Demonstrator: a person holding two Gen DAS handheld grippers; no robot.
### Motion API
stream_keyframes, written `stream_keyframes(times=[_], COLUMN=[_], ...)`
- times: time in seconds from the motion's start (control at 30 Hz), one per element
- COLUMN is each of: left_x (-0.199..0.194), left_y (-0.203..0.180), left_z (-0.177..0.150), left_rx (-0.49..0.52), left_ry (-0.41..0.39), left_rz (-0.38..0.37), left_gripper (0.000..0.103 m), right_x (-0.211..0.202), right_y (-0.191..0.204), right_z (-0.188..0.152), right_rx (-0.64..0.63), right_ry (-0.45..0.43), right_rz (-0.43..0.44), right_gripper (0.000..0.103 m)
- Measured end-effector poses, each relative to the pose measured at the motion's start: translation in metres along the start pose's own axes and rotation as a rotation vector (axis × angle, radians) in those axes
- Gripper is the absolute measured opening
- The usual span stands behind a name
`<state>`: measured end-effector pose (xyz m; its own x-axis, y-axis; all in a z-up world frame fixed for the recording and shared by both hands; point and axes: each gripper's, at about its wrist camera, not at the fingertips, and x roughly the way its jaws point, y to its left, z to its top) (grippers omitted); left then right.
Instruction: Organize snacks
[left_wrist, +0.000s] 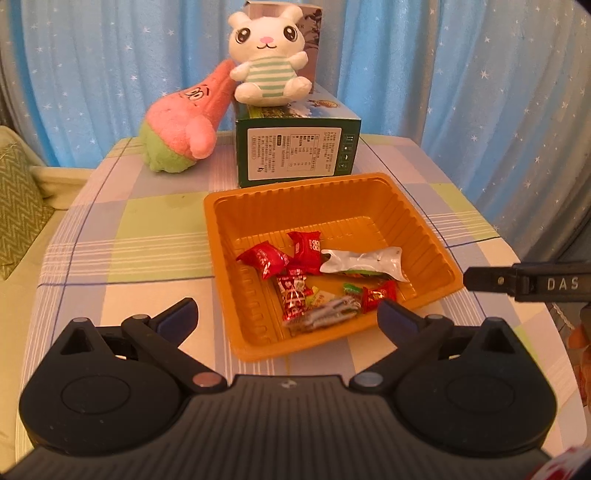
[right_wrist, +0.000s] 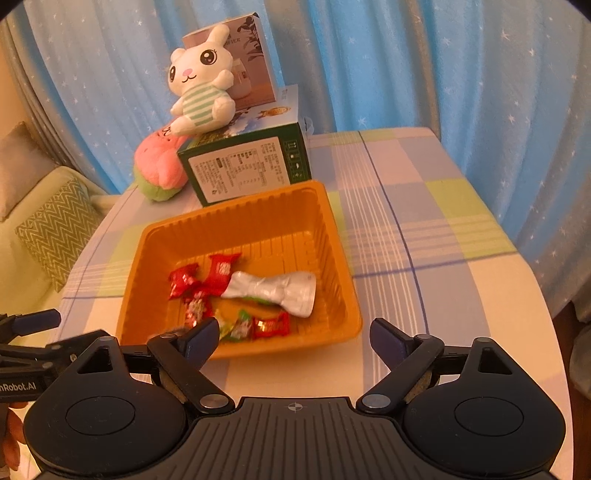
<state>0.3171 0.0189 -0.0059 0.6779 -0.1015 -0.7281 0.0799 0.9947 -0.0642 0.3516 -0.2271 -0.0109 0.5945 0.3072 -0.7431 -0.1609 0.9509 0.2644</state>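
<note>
Snacks (left_wrist: 314, 280) in red, green and silver wrappers lie in the near part of the orange tray (left_wrist: 369, 206) on the checked tablecloth (left_wrist: 147, 229). Left gripper (left_wrist: 288, 314) and right gripper (right_wrist: 291, 341) both hang wide apart near the tray, holding nothing. Far behind it, a white bunny toy (left_wrist: 267, 55) sits on a green box (left_wrist: 295, 155).

Backdrop: we face blue star-print curtains (left_wrist: 461, 74).
Table: we see a pastel checked tablecloth (right_wrist: 424, 221).
Left: cushioned sofa (right_wrist: 55, 229).

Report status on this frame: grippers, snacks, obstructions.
Left gripper open, empty. Right gripper open, empty. Snacks all in orange tray; no loose snacks seen on tablecloth. Green box sits close behind tray, not blocking.
</note>
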Motion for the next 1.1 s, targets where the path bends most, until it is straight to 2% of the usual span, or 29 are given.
stream_keyframes(times=[0.3, 0.57, 0.77, 1.1], left_x=[-0.054, -0.105, -0.136, -0.18], left_y=[-0.011, -0.02, -0.029, -0.029], left_z=[-0.033, -0.068, -0.09, -0.116], left_rx=[-0.029, -0.087, -0.091, -0.107], left_ry=[-0.004, -0.031, -0.064, -0.095], left_rz=[0.02, 0.02, 0.03, 0.068], left_gripper=[0.102, 0.102, 0.102, 0.102], right_x=[-0.055, -0.111, -0.145, -0.183], right_y=[0.008, 0.015, 0.026, 0.05], right_z=[-0.028, -0.062, -0.086, -0.128], right_rx=[0.004, 0.018, 0.01, -0.037], right_ry=[-0.021, -0.08, -0.105, -0.118], right_rz=[0.002, -0.001, -0.007, -0.013], right_gripper=[0.088, 0.088, 0.088, 0.088])
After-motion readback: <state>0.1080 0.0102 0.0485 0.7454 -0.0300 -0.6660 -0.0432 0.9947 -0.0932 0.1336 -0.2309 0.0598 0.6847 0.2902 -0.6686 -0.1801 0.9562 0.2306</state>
